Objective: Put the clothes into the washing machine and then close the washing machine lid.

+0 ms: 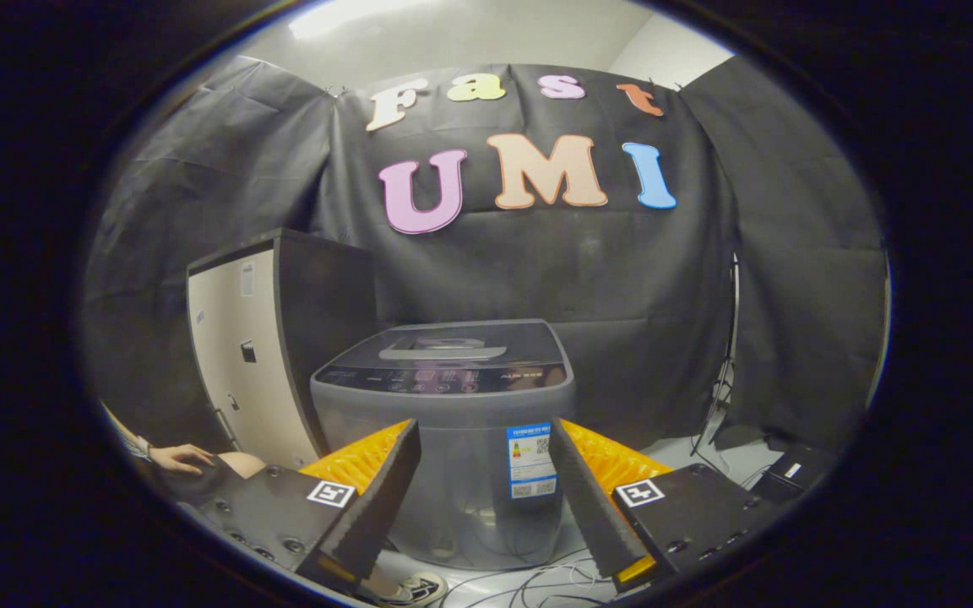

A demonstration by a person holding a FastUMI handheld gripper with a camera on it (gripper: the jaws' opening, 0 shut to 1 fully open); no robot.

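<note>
Two fingers [484,485] of mine stand wide apart, holding nothing, with the washing machine [444,422] just beyond them, its lid [444,344] lying flat and closed. No clothes between them: I judge reaching in now risks knocking that shut lid.
</note>
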